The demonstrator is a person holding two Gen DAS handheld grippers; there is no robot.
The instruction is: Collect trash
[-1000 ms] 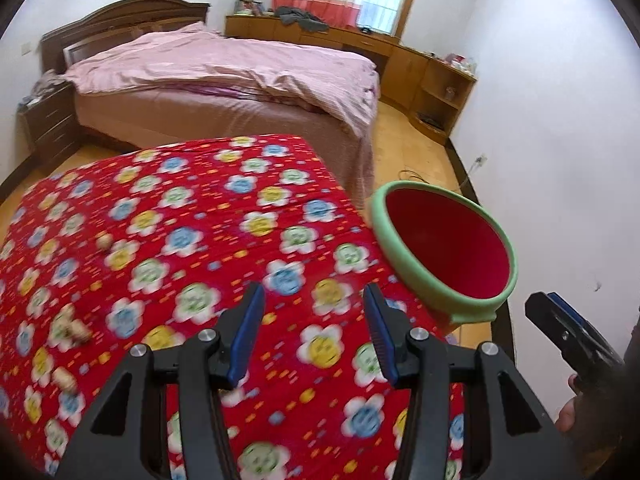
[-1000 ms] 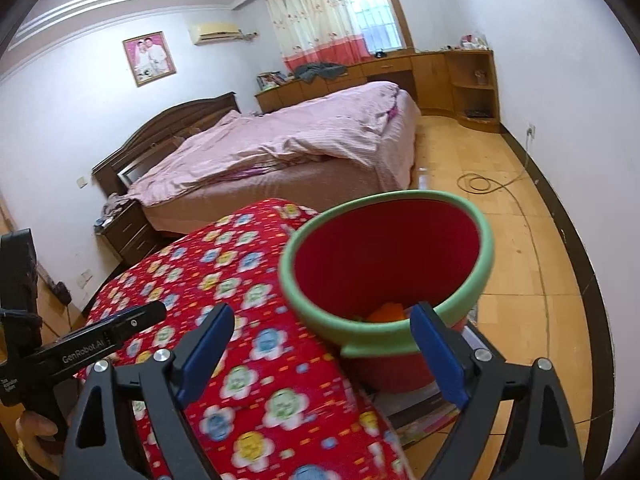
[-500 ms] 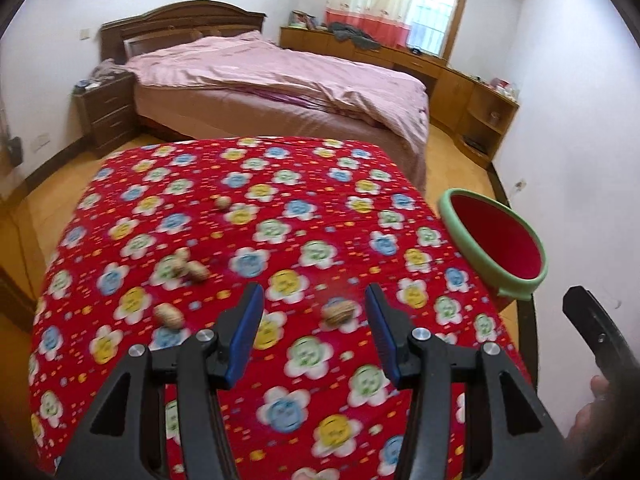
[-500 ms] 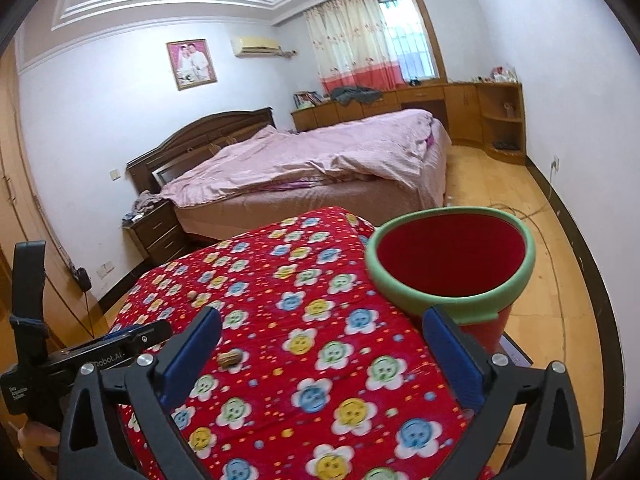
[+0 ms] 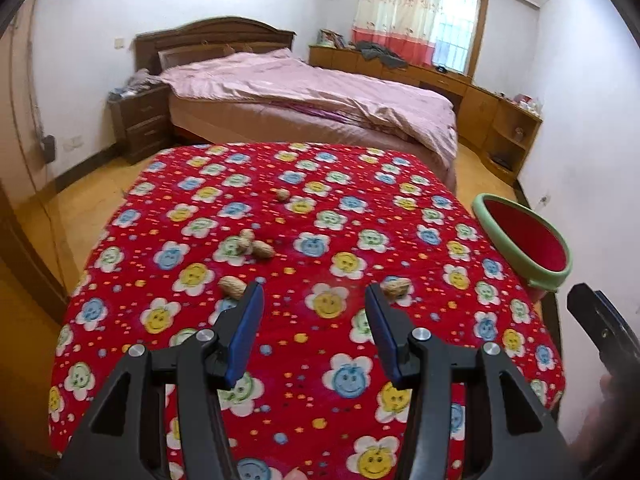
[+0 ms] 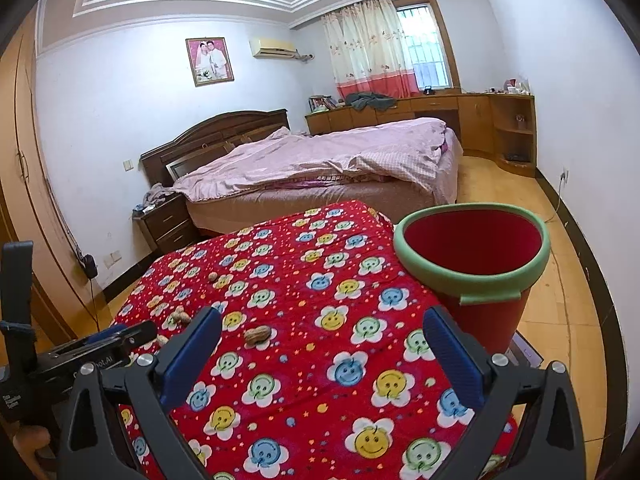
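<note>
Now the left gripper (image 5: 314, 308) hovers half-spread and empty over peanut shells (image 5: 256, 246) on the flowered tablecloth (image 5: 400, 240); right gripper (image 6: 322, 340) gapes wide, empty, red bin (image 6: 472, 260) far right.

Left wrist view: mounted behind the left gripper (image 5: 314, 324), angled down across the table (image 5: 400, 248) toward the bed (image 5: 320, 96), close above the cloth. Right wrist view: mounted behind the right gripper (image 6: 322, 346), aimed less steeply, from the table's right near corner beside the bin (image 6: 472, 272). Shared: table, bin (image 5: 524, 240), peanut shells (image 5: 252, 244), bed, window wall.
</note>
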